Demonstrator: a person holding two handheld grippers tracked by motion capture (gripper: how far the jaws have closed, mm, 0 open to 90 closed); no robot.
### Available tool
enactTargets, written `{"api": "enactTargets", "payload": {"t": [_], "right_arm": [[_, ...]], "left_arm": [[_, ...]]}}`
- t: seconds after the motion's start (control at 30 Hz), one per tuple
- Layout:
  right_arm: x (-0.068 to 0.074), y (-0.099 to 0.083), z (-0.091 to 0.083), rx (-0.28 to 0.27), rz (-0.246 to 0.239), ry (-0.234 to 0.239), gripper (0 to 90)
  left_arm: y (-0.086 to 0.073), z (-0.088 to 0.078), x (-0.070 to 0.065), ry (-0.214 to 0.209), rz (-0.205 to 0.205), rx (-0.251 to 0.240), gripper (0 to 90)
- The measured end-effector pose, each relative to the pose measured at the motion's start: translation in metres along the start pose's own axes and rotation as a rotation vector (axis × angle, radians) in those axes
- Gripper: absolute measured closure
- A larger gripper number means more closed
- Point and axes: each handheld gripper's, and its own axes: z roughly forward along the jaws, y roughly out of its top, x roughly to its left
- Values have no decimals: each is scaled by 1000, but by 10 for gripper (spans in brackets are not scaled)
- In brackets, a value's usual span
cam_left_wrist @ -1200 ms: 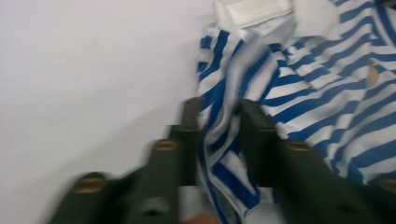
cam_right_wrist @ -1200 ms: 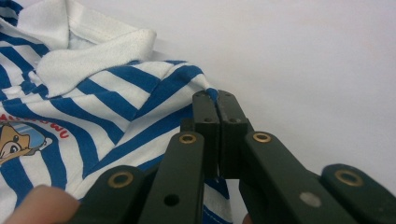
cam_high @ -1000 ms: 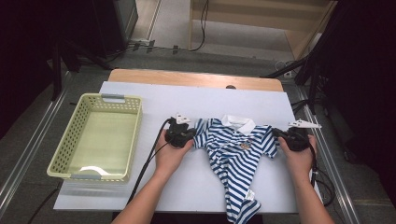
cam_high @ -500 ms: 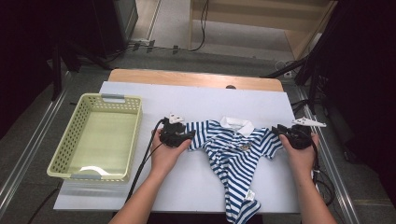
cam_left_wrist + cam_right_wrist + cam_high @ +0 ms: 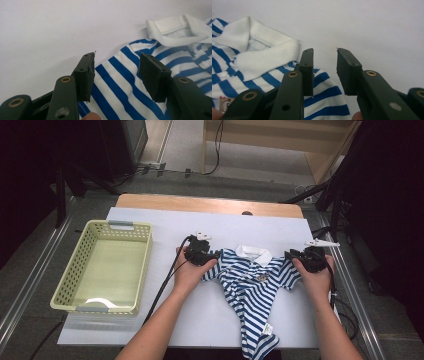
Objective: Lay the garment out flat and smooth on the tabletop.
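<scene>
A blue-and-white striped polo shirt (image 5: 252, 285) with a white collar (image 5: 253, 253) lies flat on the white tabletop (image 5: 165, 320), its hem near the front edge. My left gripper (image 5: 212, 256) rests at the shirt's left sleeve. Its jaws have just been opening and stand open (image 5: 117, 58) over the striped cloth (image 5: 120, 90) without pressing it. My right gripper (image 5: 292, 256) sits at the right sleeve. Its jaws have also just been opening and are open (image 5: 324, 51), with the sleeve's edge (image 5: 327, 90) lying below them and the collar (image 5: 262, 55) to their left.
A pale green plastic basket (image 5: 145, 265) stands on the left part of the table. A bare wooden strip (image 5: 210, 204) runs along the far edge. Cables trail from both grippers, and a metal rail (image 5: 30, 285) runs along the floor at the left.
The sleeves were pulled outward and the shirt spread wider. Both grippers then opened and let go of the sleeves. The left hand shifted slightly toward the far side.
</scene>
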Motion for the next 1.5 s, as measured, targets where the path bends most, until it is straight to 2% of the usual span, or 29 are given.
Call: {"api": "enactTargets", "payload": {"t": [0.1, 0.23, 0.33, 0.4, 0.53, 0.63, 0.67, 0.73, 0.8, 0.87, 0.97, 1.07, 1.13, 1.2, 1.27, 1.37, 1.43, 1.5], "right_arm": [[-3, -1, 2, 16, 18, 0, 652], [-4, -5, 4, 53, 20, 18, 630], [-4, -7, 5, 70, 10, 17, 626], [-3, -10, 5, 73, 13, 13, 626], [-1, -15, 8, 90, 6, 19, 632], [1, -19, 10, 88, -3, 25, 644], [1, -19, 10, 85, 7, 41, 659], [1, -20, 10, 85, 8, 59, 697], [3, -20, 10, 90, -3, 46, 788], [3, -19, 10, 103, -15, 56, 856], [5, -15, 11, 108, -31, 37, 873], [5, -9, 11, 81, -27, 11, 875], [3, -1, 10, 62, -27, -3, 877], [1, 11, 10, 50, -27, 5, 877], [4, 24, 10, 38, -52, -2, 877], [10, 40, 12, 33, -89, -20, 877], [10, 48, 14, 22, -78, -25, 877], [6, 54, 17, 1, -49, -16, 877]], "left_arm": [[1, 7, 3, 22, 17, 22, 465], [-1, 7, 5, 38, 26, 25, 523], [-3, 8, 2, 60, 71, 32, 533], [-3, 6, 1, 75, 90, 43, 576], [-6, 4, 2, 71, 89, 43, 677], [-7, 1, 2, 26, 89, 52, 798], [-7, 1, 2, 7, 96, 59, 841], [-8, 0, 1, 9, 113, 55, 897], [-7, 0, 3, 0, 93, 55, 900], [-7, 0, 5, -12, 76, 49, 900], [-5, 0, 7, 20, 87, 39, 900], [-1, -3, 17, 51, 77, 31, 900], [3, -6, 24, 83, 71, 9, 900], [8, -8, 29, 94, 68, 1, 900], [13, -9, 33, 83, 56, -1, 900], [18, -10, 37, 89, 59, -19, 900], [23, -12, 43, 88, 26, -41, 900], [26, -14, 48, 94, 15, -43, 900]]}}
